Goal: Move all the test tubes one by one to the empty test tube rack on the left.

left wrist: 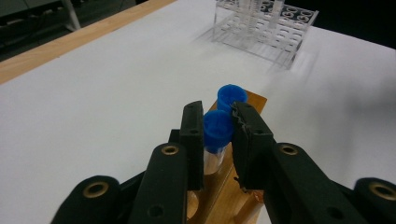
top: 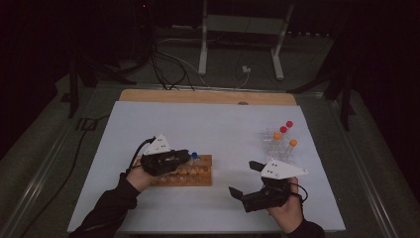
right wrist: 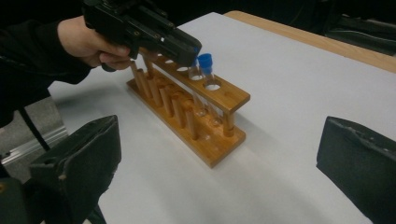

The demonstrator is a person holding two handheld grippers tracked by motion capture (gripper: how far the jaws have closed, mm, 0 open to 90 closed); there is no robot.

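Observation:
A wooden tube rack lies on the white table, left of centre. My left gripper reaches over its right end and is shut on the cap of a blue-capped tube that stands upright in a rack hole. A second blue-capped tube stands in the hole just beyond it. In the right gripper view the rack sits ahead, with the left gripper over it and a blue cap beside its tip. My right gripper hovers near the table's front right, open wide, nothing between its jaws.
A clear plastic rack stands at the right, holding tubes with red caps and orange caps. The white sheet lies on a wooden tabletop whose edge shows at the back. Cables and a metal stand lie on the floor beyond.

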